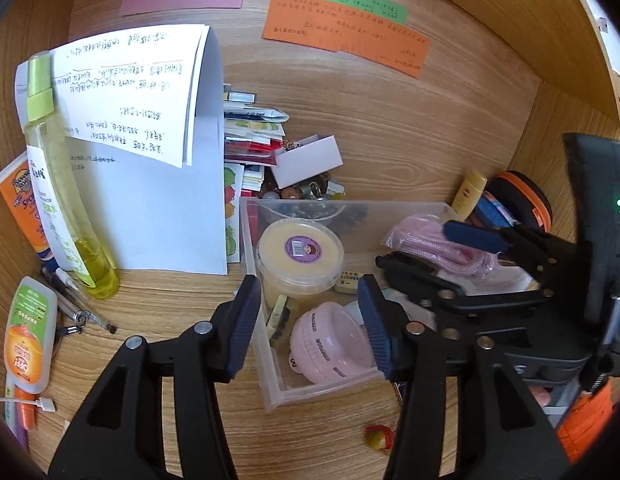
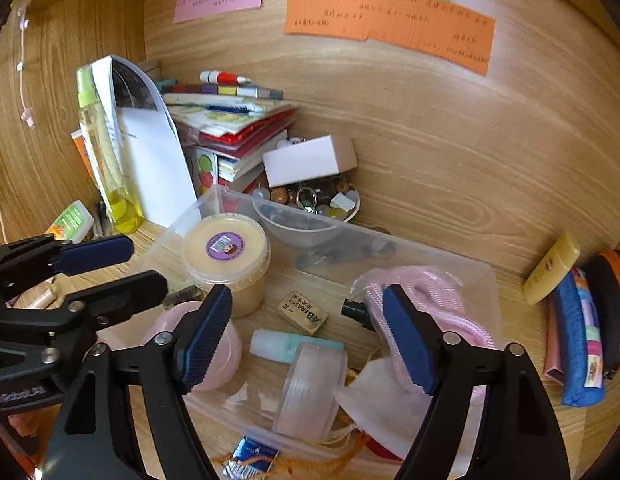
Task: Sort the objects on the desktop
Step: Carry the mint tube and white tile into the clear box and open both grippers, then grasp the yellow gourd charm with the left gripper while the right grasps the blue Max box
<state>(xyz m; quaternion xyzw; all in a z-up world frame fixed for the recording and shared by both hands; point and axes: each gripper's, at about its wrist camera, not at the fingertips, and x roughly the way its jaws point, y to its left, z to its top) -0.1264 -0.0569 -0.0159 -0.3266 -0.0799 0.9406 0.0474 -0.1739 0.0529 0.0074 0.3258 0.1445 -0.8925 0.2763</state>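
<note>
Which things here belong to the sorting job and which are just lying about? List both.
In the job:
clear bin
yellow-lidded tub
pink jar
eraser
pink mesh bag
left gripper, right gripper, both open

Lying about:
colored notes on the wall
white papers
book stack

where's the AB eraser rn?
The eraser lies flat on the floor of the clear bin, centre of the right wrist view, right of the yellow-lidded tub and behind the teal bottle.
</note>
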